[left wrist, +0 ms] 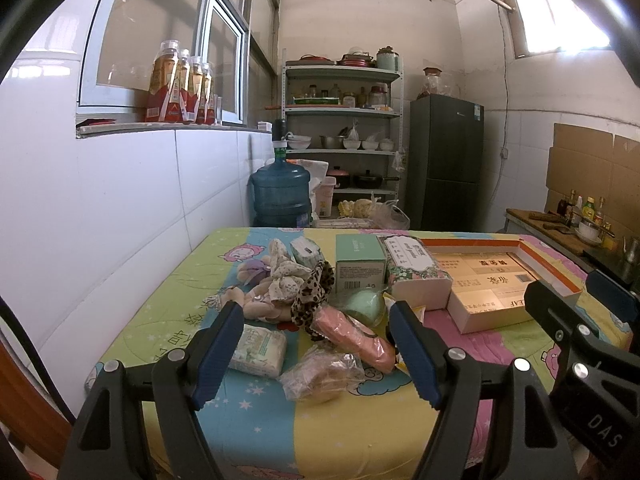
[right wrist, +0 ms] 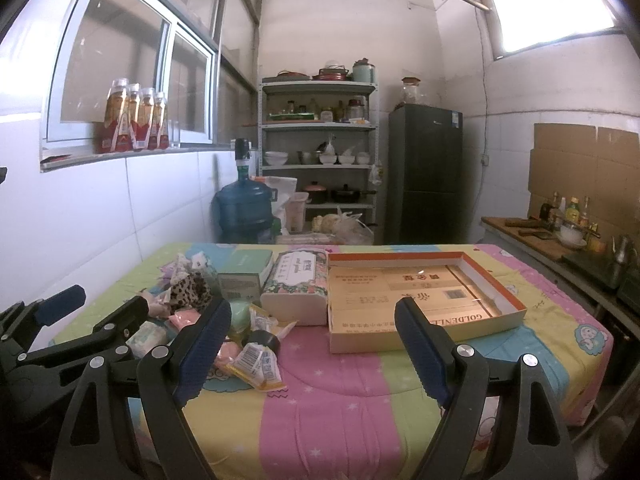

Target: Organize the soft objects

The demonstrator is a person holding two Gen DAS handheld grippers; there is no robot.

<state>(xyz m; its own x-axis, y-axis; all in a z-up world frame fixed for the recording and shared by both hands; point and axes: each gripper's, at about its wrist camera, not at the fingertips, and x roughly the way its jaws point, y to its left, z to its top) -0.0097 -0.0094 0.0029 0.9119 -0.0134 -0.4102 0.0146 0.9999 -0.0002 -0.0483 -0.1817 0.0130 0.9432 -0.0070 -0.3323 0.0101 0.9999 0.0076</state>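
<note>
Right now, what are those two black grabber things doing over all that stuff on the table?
A person holds two grippers over a table with a colourful cartoon cloth, and neither has picked anything up. The left gripper hovers with open jaws above a heap of soft things: a pink sponge, a leopard scrunchie and a tissue pack. The right gripper is open too, pointing at a shallow cardboard box. That box holds none of them; the sorting has not begun.

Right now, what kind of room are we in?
Most likely a home kitchen. There's a dark fridge, a metal shelf with bowls and pots, and a big blue water jug, all behind a table with a cartoon cloth.
</note>
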